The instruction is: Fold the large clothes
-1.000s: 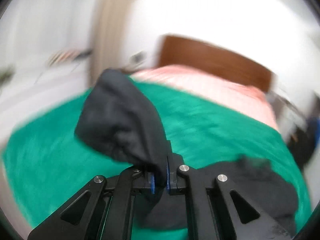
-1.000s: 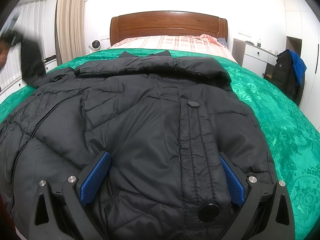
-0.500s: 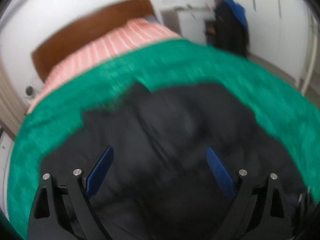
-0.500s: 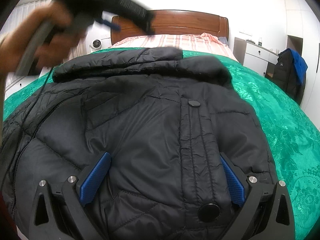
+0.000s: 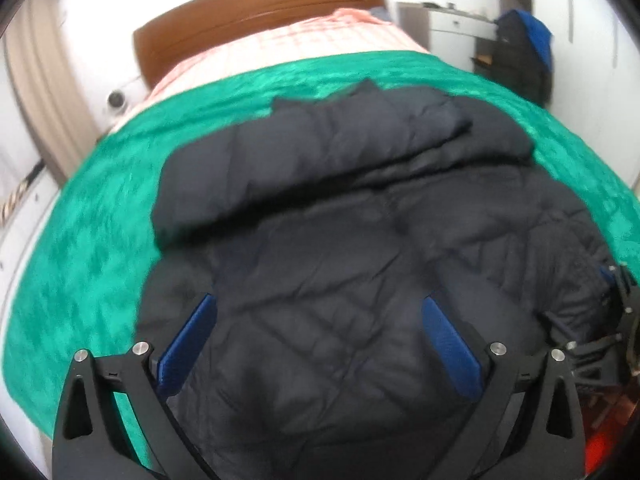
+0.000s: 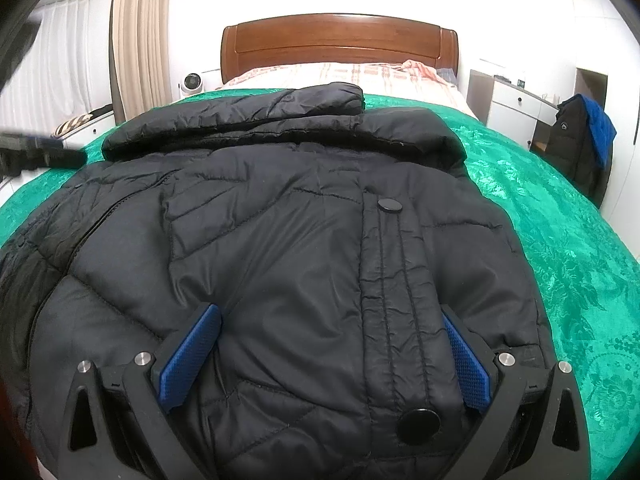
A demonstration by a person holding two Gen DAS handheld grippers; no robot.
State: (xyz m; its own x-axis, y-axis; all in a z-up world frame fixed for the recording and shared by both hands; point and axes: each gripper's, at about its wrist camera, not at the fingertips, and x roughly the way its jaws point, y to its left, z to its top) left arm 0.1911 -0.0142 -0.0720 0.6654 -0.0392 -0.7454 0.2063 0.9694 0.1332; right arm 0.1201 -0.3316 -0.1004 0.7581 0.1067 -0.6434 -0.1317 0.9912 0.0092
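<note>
A black quilted puffer jacket lies front up on the green bedspread. One sleeve is folded across its collar end. My right gripper stands open low over the jacket's near hem, beside the button placket, pads apart and not pressing. In the left wrist view my left gripper hovers over the jacket; its jaws are opening wide with no cloth pinched between them. The folded sleeve lies beyond it. The right gripper's frame shows at the right edge.
The bed has a wooden headboard and pink striped bedding beyond the green spread. A white cabinet and a hanging dark coat with a blue garment stand right. Curtains and a small fan are left.
My left gripper was shut on the sleeve, carried it over the jacket's top, let it go, opened wide and came down toward the jacket body. The right gripper has kept still.
</note>
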